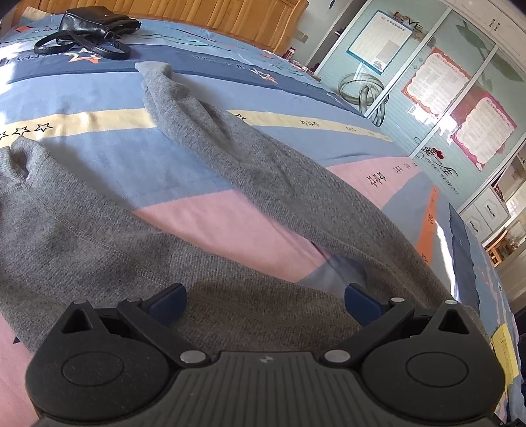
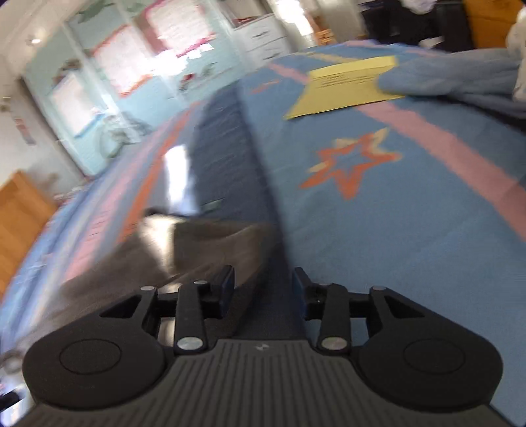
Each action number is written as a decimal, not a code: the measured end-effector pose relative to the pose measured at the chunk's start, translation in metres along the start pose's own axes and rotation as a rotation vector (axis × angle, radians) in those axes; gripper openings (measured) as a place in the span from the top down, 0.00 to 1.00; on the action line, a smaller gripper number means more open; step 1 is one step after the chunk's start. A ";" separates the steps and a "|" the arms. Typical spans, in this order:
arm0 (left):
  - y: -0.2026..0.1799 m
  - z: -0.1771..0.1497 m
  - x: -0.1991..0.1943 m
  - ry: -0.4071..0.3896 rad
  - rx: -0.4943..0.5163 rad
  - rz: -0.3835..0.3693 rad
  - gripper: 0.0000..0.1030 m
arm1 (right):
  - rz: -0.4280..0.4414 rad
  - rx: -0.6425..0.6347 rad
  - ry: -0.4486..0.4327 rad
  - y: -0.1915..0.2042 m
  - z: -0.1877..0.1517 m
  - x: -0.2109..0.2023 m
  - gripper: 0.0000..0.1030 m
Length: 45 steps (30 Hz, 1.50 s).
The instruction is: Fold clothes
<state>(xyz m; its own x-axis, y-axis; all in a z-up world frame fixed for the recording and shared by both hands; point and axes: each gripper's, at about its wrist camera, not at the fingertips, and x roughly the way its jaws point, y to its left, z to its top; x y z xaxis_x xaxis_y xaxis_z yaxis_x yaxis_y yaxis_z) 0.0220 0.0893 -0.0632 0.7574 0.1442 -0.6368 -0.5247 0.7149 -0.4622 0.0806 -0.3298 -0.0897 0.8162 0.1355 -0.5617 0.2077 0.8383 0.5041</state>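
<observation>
A grey knit sweater (image 1: 108,236) lies spread on the bed. One long sleeve (image 1: 203,131) runs away to the upper middle, its cuff near the dark blue band of the sheet. My left gripper (image 1: 264,300) hovers over the sweater's near part with its blue pads wide apart and nothing between them. In the blurred right wrist view, my right gripper (image 2: 263,282) stands partly open with only bedsheet showing in the gap. A grey part of the sweater (image 2: 197,243) lies just left of and beyond its left finger.
The bedsheet (image 1: 203,216) is striped blue, pink and cream with stars. A black handbag (image 1: 92,29) with straps lies at the far left by the wooden headboard. A yellow paper (image 2: 345,85) and a blue cloth (image 2: 460,78) lie on the far end of the bed. Wardrobe doors with posters stand beyond.
</observation>
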 end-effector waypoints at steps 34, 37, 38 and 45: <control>0.031 0.035 0.008 0.068 -0.016 -0.002 0.01 | 0.153 -1.959 -0.301 0.202 -0.242 -0.070 0.60; 0.032 0.041 0.007 0.072 -0.005 -0.037 0.01 | 0.245 -1.789 -0.203 0.216 -0.219 -0.078 0.83; 0.032 0.043 0.006 0.067 -0.005 -0.051 0.01 | 0.283 -1.709 -0.149 0.221 -0.210 -0.080 0.86; 0.033 0.055 -0.007 0.016 -0.014 -0.157 0.01 | 0.628 -1.124 0.317 0.221 -0.156 -0.087 0.91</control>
<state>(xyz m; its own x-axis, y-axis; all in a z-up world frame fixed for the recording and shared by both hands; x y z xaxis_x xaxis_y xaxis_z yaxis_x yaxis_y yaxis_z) 0.0204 0.1496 -0.0405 0.8245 0.0204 -0.5655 -0.4055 0.7183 -0.5654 -0.0281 -0.0744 -0.0319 0.4162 0.6465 -0.6394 -0.8384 0.5450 0.0053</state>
